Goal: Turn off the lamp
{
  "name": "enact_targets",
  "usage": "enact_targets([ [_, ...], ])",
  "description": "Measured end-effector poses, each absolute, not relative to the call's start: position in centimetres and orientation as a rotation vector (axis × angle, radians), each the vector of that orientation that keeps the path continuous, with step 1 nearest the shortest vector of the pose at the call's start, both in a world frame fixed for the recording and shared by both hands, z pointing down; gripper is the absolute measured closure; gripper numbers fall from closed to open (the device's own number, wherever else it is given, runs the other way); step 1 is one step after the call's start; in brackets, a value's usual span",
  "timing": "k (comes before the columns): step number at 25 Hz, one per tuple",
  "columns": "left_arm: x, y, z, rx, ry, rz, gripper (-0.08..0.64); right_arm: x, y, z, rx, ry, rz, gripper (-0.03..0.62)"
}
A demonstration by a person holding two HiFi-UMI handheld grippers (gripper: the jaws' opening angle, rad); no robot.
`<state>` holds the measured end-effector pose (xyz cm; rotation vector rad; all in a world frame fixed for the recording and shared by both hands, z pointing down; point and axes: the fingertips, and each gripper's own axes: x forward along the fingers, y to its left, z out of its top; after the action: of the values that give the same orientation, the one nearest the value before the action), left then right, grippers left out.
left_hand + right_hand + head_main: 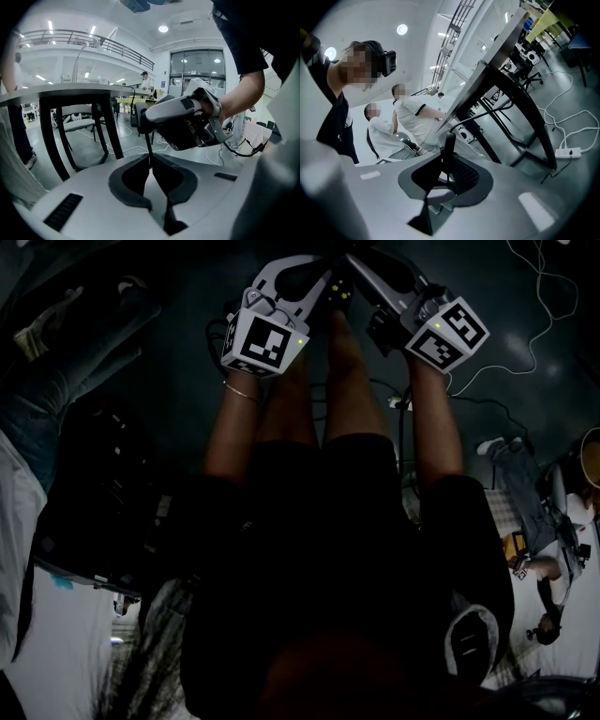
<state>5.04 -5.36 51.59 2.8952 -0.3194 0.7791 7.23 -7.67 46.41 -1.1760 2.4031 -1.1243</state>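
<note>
Though head view is dark | left hand-held gripper (150,160) clamps cord (149,145) | right hand-held gripper (444,161) pinches switch (449,140)

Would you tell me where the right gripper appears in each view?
Head view: the right gripper is top, right of centre.
Left gripper view: the right gripper is just right of centre.
Right gripper view: the right gripper shows only its jaws, bottom centre.
Landmark: the black cord, between the jaws in both gripper views; lost in the dark head view.
</note>
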Motion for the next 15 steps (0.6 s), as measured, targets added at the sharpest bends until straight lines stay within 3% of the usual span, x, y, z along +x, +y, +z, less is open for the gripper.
enact_targets([
  [15,2.6,-7.6,53.3,2.765,-0.523,0.791,0.537,6.8,-9.3,49.5,-1.376,2.469,-1.136,0.526],
])
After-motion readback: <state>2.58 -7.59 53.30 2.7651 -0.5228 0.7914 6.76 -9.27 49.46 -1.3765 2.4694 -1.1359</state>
